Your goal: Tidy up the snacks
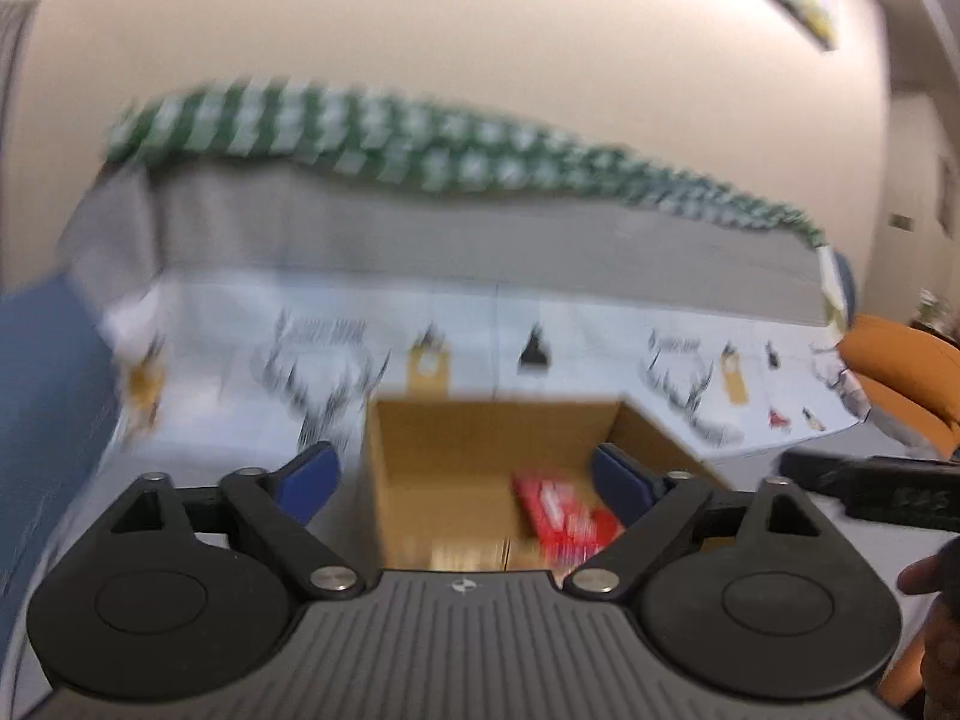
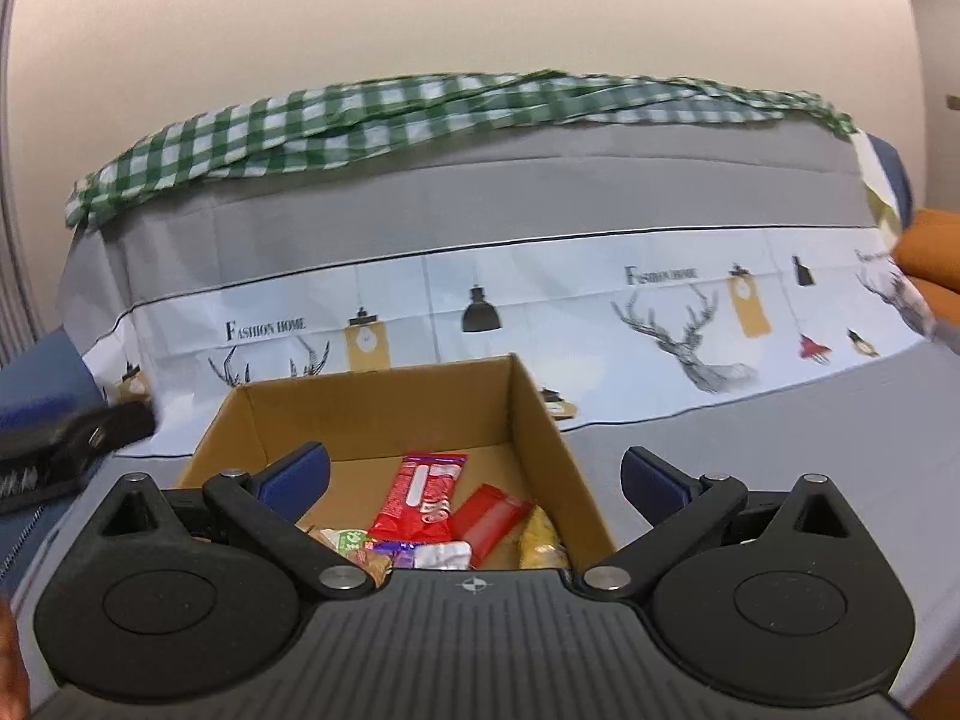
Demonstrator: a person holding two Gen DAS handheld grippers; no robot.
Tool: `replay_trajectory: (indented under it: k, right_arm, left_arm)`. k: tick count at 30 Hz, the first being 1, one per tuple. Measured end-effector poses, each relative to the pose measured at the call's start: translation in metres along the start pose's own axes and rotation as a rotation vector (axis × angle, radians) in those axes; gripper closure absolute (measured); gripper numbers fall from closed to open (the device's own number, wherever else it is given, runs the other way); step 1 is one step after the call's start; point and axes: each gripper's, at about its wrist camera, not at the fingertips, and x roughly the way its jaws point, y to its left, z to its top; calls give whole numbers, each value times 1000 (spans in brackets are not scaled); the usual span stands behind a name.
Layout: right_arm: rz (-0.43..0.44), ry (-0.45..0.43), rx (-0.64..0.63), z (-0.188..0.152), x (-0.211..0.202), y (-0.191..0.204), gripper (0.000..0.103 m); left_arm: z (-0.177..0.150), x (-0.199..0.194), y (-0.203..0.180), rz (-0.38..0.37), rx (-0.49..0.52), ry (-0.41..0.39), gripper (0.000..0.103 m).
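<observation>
Left wrist view, blurred: a grey printed tablecloth point(image 1: 420, 252) runs back to a beige wall point(image 1: 480, 18) under green gingham cloth point(image 1: 384, 132). The left gripper point(image 1: 465, 477) is spread wide, pinching nothing, over a cardboard box point(image 1: 474, 438) holding red snacks point(image 1: 561, 513).

Right wrist view: the right gripper point(image 2: 474, 480) gapes empty above the same box point(image 2: 384, 408), where a red wafer pack point(image 2: 420, 495), a red bar point(image 2: 489, 519) and a yellow packet point(image 2: 540, 540) lie.
</observation>
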Motion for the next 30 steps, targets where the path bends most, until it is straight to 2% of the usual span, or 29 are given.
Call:
replay_trajectory:
  k: [2,4,7,11,14,17,30]
  right_arm:
    - [-5,-8,6,-7,-17,-7,1]
    - [1,-8,-12,-19,-33,-15,1]
    - [37,-2,1,-36,-53,-25,1]
    - [57,-16,-23,-49,-71,-19,1]
    - [54,44,-34,-70,-64,-16,1]
    - [39,112,-33,-75,-49,-11,1]
    - [40,113,-43,-77,-33,2,1]
  left_arm:
    - [-3,-13,2,-24,-47,22,2]
    - [-10,-27,-5,-24,-31,33,0]
    - [-23,-37,-19,-5,17,98,0]
    - [-39,-40,-27,-6,-7,191,0]
    - [-48,-34,-30,-8,3,246,0]
    - [-52,-27,-31,17,28,249,0]
    - [-48,-11,-25,13,-16,283,0]
